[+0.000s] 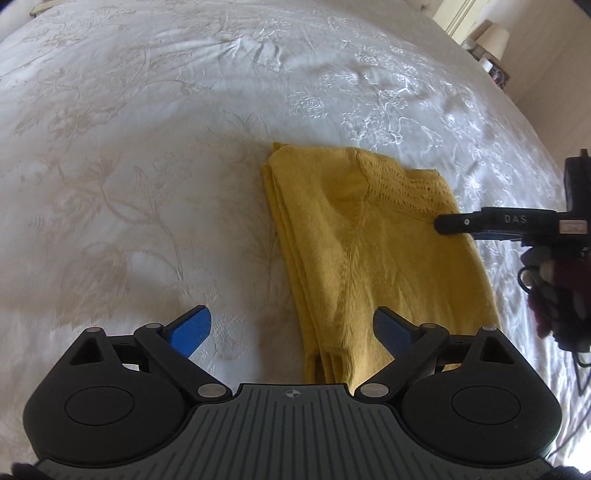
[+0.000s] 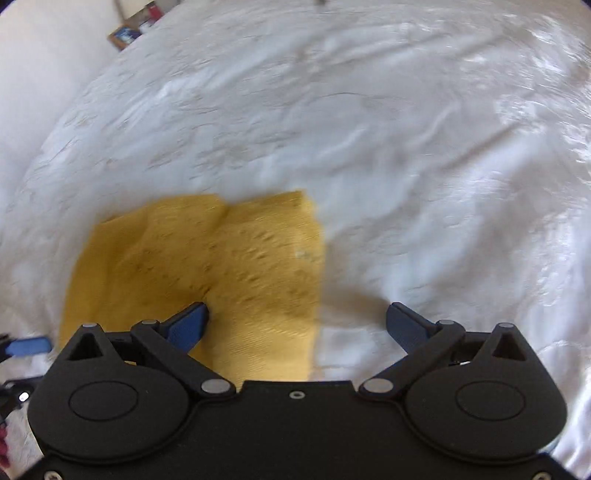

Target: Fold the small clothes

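Your left camera looks down along its gripper point(image 1: 291, 332) from close above the bed point(image 1: 147, 147). Your right camera looks down from the other side, closer and blurry. Both see the yellow cloth point(image 1: 369, 251).

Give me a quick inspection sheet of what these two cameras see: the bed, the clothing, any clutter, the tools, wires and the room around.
Surface: white embroidered bedspread, lightly wrinkled.
Job's things: yellow knit garment, folded, lying flat on the bedspread.
Clutter: nothing seen on the bedspread.
Grippers: left hand-held gripper open, over the garment's near edge; right hand-held gripper open, one finger over the garment, holding nothing.
Cables: black cable hanging below the right tool.
Surroundings: lamp beyond the bed; small items at the far edge, too blurred to name.
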`<state>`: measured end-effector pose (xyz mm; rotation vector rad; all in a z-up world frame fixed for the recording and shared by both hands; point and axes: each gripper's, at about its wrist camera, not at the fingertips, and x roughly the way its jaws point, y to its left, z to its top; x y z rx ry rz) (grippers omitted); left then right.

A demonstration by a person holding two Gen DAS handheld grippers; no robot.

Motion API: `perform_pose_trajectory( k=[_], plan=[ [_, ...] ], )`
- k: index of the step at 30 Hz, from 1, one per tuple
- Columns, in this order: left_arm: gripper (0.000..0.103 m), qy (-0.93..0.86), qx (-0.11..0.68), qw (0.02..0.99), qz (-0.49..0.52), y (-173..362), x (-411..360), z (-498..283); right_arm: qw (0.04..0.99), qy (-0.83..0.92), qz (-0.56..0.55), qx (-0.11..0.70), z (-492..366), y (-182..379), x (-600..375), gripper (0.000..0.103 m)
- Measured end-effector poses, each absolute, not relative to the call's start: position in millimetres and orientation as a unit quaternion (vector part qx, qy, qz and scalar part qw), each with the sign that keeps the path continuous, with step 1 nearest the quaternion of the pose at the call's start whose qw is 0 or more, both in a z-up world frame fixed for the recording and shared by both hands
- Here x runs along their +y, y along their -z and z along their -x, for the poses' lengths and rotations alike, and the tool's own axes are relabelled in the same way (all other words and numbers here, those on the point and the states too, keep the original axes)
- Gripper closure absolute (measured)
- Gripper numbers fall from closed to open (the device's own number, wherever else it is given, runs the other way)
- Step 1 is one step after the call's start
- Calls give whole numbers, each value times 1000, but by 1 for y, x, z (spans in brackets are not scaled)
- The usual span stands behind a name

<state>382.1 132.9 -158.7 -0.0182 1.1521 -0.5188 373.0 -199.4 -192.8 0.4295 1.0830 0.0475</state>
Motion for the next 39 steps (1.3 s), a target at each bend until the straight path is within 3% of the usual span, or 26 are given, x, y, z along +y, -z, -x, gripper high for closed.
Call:
perform_pose_trajectory(
  k=[5,15,29,31,32,33,34,35,39],
  plan=[
    [0,262,555,789,27,167,127,-372,829,-30,-226,510,-357,194,-204,1],
    [0,278,580,764,52,204,96,-372,808,-84,-291,506,-356,205,-206,0],
    [1,329,566,748,107,213,76,-391,767,-151,-397,481,-378,223,-206,0],
    [10,322,570,745,127,213,78,-391,765,-145,-403,481,-375,224,-211,10],
    [29,318,571,745,130,213,80,-390,770,-132,-389,489,-374,222,-211,37],
    [58,313,573,747,128,212,81,-390,773,-124,-378,495,-372,221,-211,52],
    [70,310,575,746,126,211,82,-389,776,-120,-374,494,-370,218,-211,53],
    [77,315,575,743,135,210,83,-388,780,-116,-368,492,-369,214,-209,54],
    [78,323,564,748,132,194,80,-382,801,-95,-348,478,-360,186,-195,58]
  ],
)
